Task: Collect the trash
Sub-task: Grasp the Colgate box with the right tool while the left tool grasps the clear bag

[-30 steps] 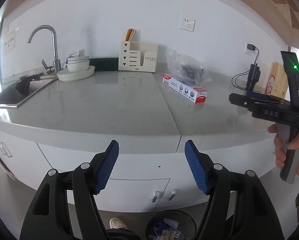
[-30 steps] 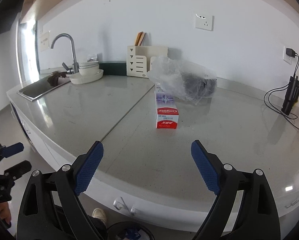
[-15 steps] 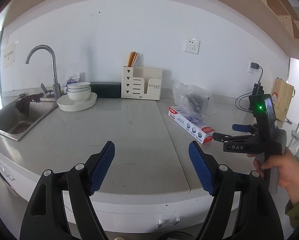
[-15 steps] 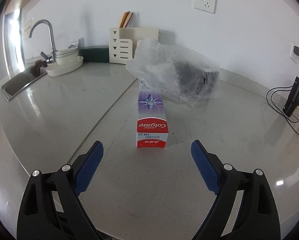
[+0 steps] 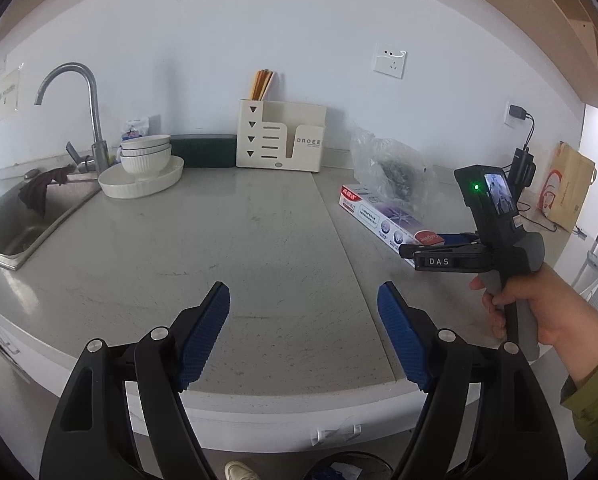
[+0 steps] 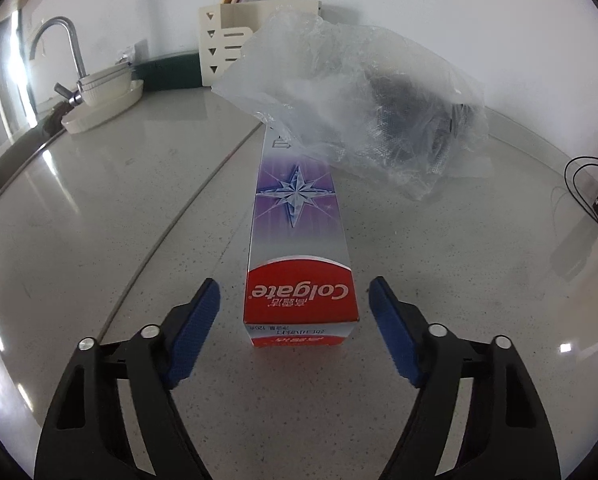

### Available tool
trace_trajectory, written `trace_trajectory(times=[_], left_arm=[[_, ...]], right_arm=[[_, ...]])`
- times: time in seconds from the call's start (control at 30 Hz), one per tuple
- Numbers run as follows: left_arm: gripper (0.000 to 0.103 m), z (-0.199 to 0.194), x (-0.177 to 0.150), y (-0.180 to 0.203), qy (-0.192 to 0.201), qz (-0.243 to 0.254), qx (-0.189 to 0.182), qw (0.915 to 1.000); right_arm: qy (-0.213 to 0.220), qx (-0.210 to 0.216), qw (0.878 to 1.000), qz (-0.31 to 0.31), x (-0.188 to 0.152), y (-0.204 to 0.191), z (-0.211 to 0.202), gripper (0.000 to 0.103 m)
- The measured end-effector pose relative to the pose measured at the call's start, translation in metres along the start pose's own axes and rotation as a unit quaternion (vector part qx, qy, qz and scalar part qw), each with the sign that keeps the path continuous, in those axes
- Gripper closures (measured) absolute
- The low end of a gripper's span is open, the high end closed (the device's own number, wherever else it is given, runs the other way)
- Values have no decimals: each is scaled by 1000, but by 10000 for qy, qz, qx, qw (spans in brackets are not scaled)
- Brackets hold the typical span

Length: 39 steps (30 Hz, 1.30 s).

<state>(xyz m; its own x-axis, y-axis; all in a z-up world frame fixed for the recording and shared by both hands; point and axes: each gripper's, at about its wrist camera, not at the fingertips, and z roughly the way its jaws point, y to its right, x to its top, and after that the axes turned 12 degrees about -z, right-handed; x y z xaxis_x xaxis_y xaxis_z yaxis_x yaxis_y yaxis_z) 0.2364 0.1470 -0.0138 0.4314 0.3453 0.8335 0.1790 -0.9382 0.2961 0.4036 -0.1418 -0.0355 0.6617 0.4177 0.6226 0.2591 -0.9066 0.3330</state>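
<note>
Barely started: toothpaste box [image 6: 301, 264] and plastic bag [image 6: 363, 96] still on desk [image 6: 99, 208]. Right gripper [image 6: 293, 322] jaws apart, just been narrowing, straddling box end, not touching. Left gripper [image 5: 303, 334] jaws apart, empty.

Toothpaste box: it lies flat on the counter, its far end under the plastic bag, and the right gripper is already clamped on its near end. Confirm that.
Not quite. The right gripper is not clamped: in the right wrist view its jaws, just closing, stand either side of the toothpaste box with gaps. The rest holds: the box lies flat on the counter, far end under the plastic bag.
</note>
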Motion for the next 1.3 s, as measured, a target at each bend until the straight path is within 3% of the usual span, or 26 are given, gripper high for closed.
trace_trajectory(times=[0.13,0.33,0.5,0.7,0.87,1.13,1.3], left_arm=[[27,12,4,2,-59,-16,13,10000],[27,37,17,19,-84,175,165,9997],[27,51,39,52,-7,413,-70,9991],[25,99,75,73,-355,11,-440,9984],[21,141,95,103,-510,109,-556,9971],[18,201,94,115,-1132,-146,-835,9900],[20,220,90,115,-1290,-279,-962,9866]], right_arm=[[-140,124,9998,13,1,3,8,55],[-102,245,9996,-30,-4,5,5,56],[-71,308,9994,-120,-13,13,-3,56],[-51,374,9990,-251,-23,18,-9,56],[-26,437,9986,-290,-28,20,-12,56],[30,531,9980,-344,-30,22,-12,56],[94,560,9978,-354,-34,25,-12,56]])
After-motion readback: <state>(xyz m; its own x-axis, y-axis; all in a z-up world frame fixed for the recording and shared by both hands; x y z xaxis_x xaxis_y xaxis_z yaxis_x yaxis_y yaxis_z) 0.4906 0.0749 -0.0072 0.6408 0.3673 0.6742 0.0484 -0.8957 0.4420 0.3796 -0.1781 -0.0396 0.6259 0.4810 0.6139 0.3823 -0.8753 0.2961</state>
